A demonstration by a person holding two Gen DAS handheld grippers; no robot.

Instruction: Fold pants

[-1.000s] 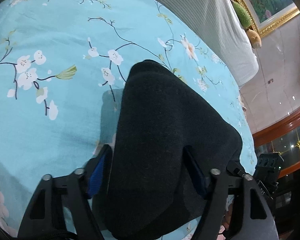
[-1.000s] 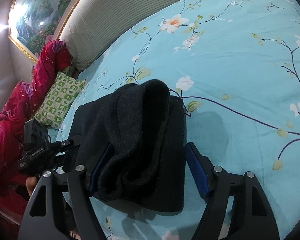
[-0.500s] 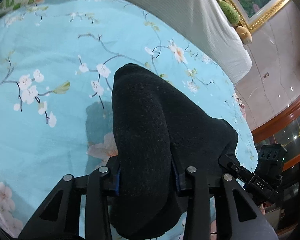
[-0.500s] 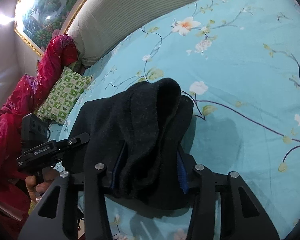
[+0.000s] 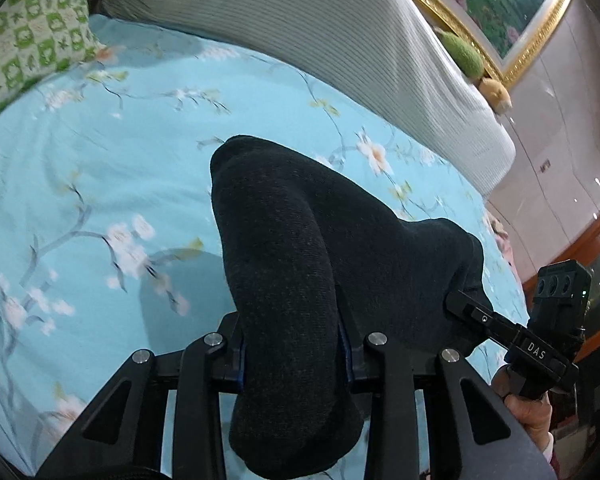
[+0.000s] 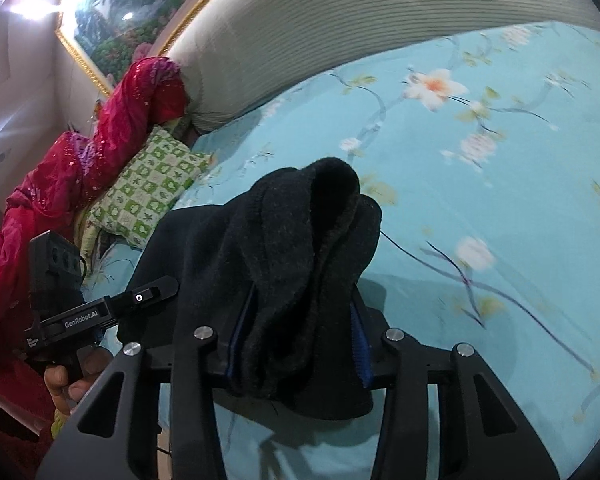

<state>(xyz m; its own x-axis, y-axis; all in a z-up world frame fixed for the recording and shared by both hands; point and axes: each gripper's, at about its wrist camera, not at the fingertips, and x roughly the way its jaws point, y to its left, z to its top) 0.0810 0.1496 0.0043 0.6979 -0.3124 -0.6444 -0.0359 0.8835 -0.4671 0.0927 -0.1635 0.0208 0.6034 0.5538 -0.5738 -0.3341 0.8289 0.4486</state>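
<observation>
The dark knitted pants [image 5: 300, 232] are bunched and raised off the blue floral bedsheet [image 5: 100, 184]. In the left wrist view my left gripper [image 5: 292, 344] has one thick fold between its blue pads, which press into the cloth as its jaws are closing. In the right wrist view my right gripper [image 6: 296, 340] pinches the other bunched end of the pants [image 6: 292, 220], its jaws closing too. Each gripper shows in the other's view: the right gripper [image 5: 500, 332] at the right, the left gripper [image 6: 112, 308] at the left, each held by a hand.
A striped grey headboard cushion [image 5: 320, 32] runs along the far side of the bed. A green checked pillow [image 6: 148, 192] and a red sequinned cloth [image 6: 80, 168] lie at the left end. A gold-framed painting [image 5: 500, 8] hangs behind.
Both grippers went from open around the pants to clamped on them. Both have risen, lifting the bunched fabric off the sheet, and more of the headboard shows.
</observation>
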